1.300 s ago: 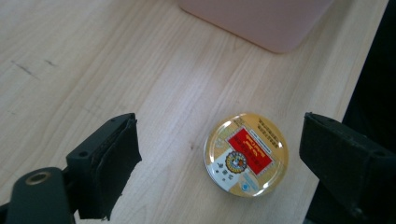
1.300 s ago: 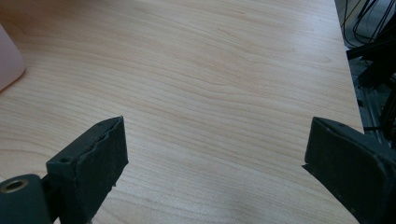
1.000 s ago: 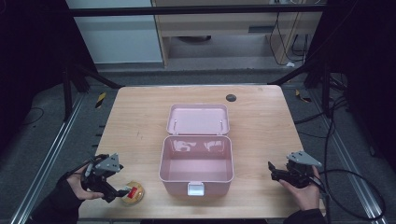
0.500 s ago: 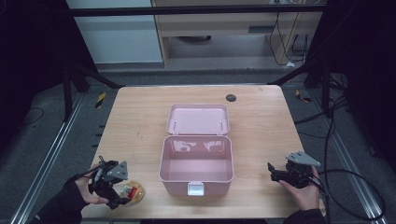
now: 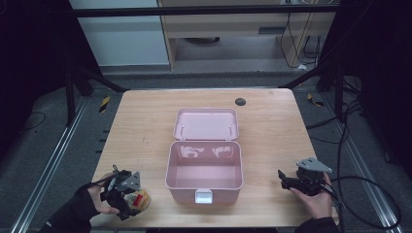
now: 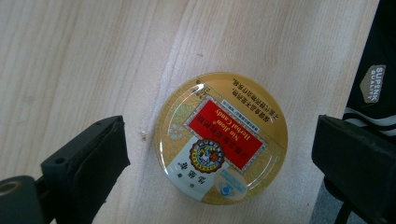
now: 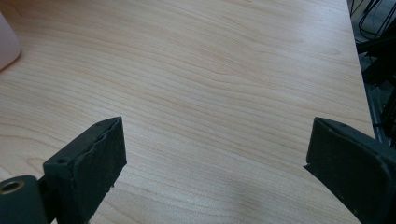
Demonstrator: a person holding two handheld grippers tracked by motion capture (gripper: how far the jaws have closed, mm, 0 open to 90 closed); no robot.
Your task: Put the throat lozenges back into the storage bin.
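A person is standing at the near edge of the wooden bench (image 5: 145, 121), both forearms reaching in from below. The left hand (image 5: 90, 201), in a dark glove, is gripping the left gripper (image 5: 124, 191) and tipping it down over the near left corner of the bench, so its camera is looking almost straight down. Its jaws are standing wide apart on either side of a round gold candy tin (image 6: 221, 137) with a red label — neither jaw is touching it. The tin is lying flat on the wood, just beside the bench's edge and to the left of the pink box (image 5: 204, 167).

That box is sitting open in the middle of the bench, its lid (image 5: 206, 124) lying back behind it and a white latch at its front.

The right hand (image 5: 313, 199) is resting low at the near right side, palm cupping the right gripper (image 5: 284, 178), which is pointing inward toward the box. Its jaws are also spread wide, with bare wood between them — well apart from the box.
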